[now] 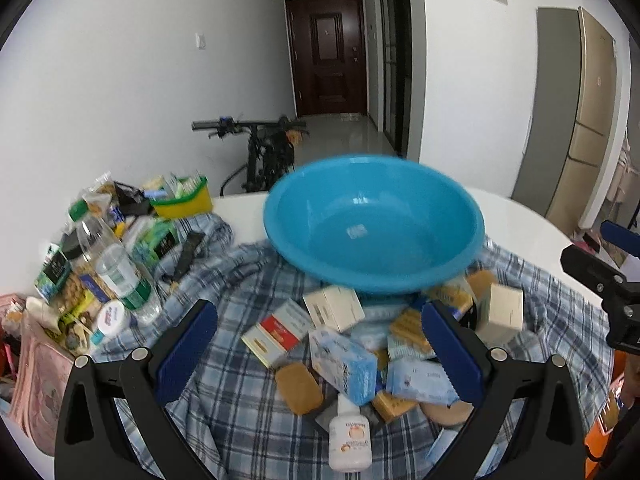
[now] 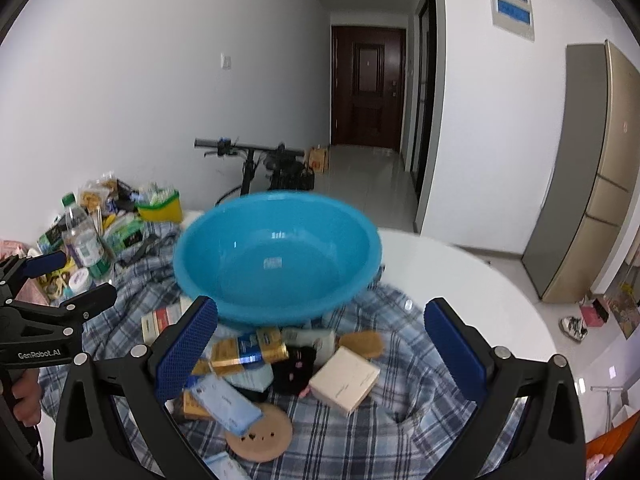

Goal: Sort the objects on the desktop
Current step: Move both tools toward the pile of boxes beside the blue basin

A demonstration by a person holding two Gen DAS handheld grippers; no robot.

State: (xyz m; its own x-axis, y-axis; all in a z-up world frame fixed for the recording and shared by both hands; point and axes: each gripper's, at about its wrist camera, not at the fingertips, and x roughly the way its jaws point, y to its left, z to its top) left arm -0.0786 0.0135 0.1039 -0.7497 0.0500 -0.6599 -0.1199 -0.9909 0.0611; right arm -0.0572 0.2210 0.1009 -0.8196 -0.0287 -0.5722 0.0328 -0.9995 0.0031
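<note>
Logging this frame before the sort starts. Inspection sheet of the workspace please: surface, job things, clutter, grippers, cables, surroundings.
Surface: white round table, partly covered by a rumpled blue plaid cloth.
Job's things: empty blue basin resting on the cloth at the far edge of a heap of small boxes and packets; a white bottle lies nearest the left camera.
Clutter: second pile at far left, with a clear water bottle and a yellow-green container.
Grippers: left gripper and right gripper both open, above the heap, holding nothing.
Cables: nothing seen.
Surroundings: bicycle, dark door, fridge, shoe on the floor.
</note>
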